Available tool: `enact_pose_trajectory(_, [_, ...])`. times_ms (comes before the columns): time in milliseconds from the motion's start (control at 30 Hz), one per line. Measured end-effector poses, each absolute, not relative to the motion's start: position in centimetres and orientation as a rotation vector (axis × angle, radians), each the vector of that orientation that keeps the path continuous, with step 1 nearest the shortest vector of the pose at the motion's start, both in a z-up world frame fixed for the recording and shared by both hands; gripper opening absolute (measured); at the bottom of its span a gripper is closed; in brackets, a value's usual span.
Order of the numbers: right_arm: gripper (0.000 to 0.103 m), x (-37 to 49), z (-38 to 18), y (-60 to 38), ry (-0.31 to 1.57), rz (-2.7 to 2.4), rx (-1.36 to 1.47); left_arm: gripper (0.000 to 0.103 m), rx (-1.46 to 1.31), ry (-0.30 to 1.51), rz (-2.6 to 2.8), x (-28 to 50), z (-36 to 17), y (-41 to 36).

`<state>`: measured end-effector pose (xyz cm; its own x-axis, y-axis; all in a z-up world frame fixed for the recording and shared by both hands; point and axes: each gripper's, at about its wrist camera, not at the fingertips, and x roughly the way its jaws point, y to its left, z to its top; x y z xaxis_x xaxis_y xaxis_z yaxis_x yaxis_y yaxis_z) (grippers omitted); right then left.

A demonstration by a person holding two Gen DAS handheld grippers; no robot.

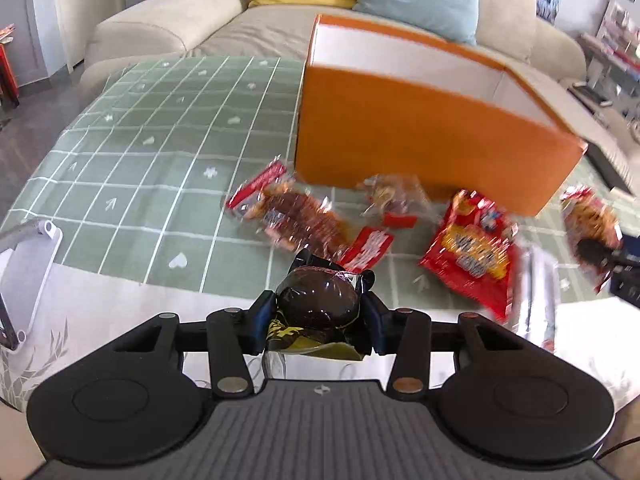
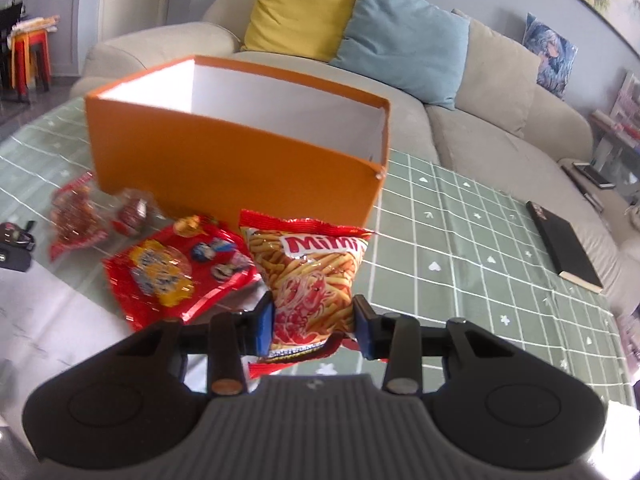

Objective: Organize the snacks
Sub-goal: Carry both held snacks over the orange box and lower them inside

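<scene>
An open orange box (image 1: 420, 132) with a white inside stands on the green checked tablecloth; it also shows in the right wrist view (image 2: 224, 168). My left gripper (image 1: 318, 314) is shut on a dark brown wrapped snack (image 1: 318, 300) held above the table's near edge. My right gripper (image 2: 314, 326) is shut on a Mimi snack bag (image 2: 316, 276) held in front of the box. Loose snacks lie before the box: a red bag (image 1: 472, 248), also in the right wrist view (image 2: 180, 268), a clear pack of brown snacks (image 1: 296, 216), and a small clear pack (image 1: 394, 196).
A beige sofa (image 2: 500, 120) with a yellow cushion (image 2: 300, 12) and a blue cushion (image 2: 404, 40) runs behind the table. A black book (image 2: 564, 246) lies at the table's right edge. A white frame (image 1: 28, 276) stands at the left.
</scene>
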<state>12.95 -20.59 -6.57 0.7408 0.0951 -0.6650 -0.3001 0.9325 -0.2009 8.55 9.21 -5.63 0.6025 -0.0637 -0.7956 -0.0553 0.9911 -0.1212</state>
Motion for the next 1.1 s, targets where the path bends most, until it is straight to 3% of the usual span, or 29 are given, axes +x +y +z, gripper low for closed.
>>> enact_pose_trajectory(367, [0.038,12.3,-1.0,-19.2,0.638,0.317,-0.219,0.053,-0.128,0.838,-0.02,10.3,0.8,8.0])
enact_pose_trajectory(733, [0.038,18.4,3.7,-17.4,0.596,0.39,-0.228,0.053,-0.008,0.762,-0.094,18.2,5.9,5.4])
enact_pose_trajectory(1100, [0.038,27.0,1.5,-15.3,0.7,0.37,-0.311,0.053,0.093,0.853,-0.117,25.5,2.5,3.3])
